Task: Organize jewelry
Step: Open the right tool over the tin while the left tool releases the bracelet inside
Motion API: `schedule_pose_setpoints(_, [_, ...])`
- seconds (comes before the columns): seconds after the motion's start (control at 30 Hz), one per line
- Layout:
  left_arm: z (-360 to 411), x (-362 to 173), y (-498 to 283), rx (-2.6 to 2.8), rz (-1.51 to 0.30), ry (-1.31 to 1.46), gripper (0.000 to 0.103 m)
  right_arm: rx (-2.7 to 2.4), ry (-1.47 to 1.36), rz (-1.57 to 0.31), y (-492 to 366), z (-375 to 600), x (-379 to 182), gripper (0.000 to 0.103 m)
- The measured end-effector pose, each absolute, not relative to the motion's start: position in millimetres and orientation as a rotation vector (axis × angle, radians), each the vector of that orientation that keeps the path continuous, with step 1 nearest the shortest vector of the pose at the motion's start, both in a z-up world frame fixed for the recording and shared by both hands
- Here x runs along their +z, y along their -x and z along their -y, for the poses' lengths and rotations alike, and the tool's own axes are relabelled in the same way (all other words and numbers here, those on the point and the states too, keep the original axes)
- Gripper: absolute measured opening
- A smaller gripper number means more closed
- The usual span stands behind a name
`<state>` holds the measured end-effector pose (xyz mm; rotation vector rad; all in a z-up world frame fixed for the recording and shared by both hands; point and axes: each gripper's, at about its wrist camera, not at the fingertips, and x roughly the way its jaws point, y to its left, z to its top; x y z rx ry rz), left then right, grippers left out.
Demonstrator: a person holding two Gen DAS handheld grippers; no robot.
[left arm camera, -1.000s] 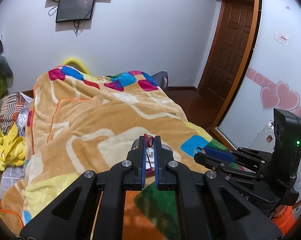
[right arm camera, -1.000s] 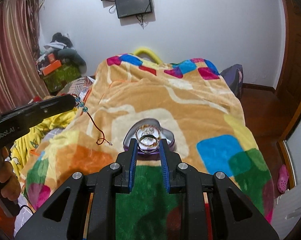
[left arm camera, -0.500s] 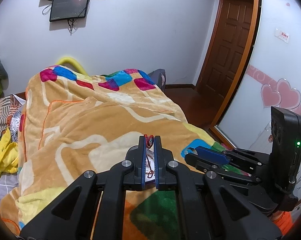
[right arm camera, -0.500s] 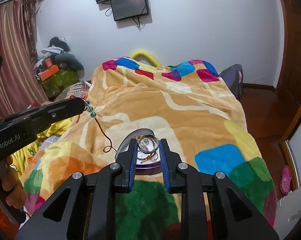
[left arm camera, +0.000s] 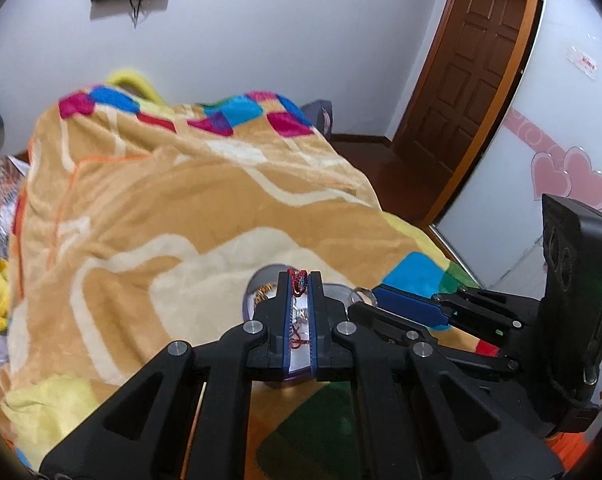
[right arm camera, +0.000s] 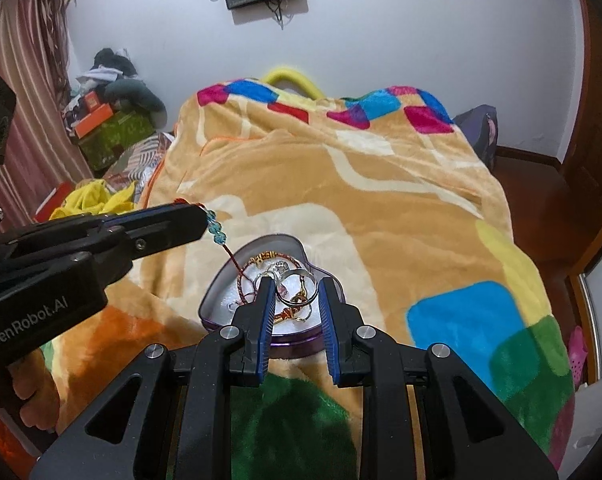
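A purple heart-shaped jewelry box lies open on the blanket, with several bracelets and rings inside. My left gripper is shut on a red cord bracelet with blue beads; its cord hangs down into the box. In the right wrist view the left gripper comes in from the left, above the box. My right gripper is shut on a silver bangle and holds it just over the box. It also shows in the left wrist view.
The box sits on a bed covered by an orange patterned blanket. Clothes and boxes pile up at the left wall. A wooden door and a wardrobe panel with hearts stand on the right.
Both grippers have come closer to the box. The red cord now reaches down into it, and the silver bangle hangs lower over it.
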<state>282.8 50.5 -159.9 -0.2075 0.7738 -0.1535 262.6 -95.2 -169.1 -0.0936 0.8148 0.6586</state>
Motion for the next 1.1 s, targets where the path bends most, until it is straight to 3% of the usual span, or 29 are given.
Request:
schedule_pose_setpoints(0.67, [-58, -173, -287, -0.174, -0.834, 0.236, 0.005, 0.690, 0.205, -0.879, -271, 78, -183, 0.020])
schedule_pose_setpoints(0.9, [-56, -157, -271, -0.139, -0.800, 0.187, 0.008, 0.669, 0.189, -0.869, -266, 83, -171, 0.022])
schedule_pose_setpoints(1.1, [-51, -124, -244, -0.118, -0.726, 0.155, 0.018, 0.651, 0.147, -0.792, -250, 97, -137, 0.022])
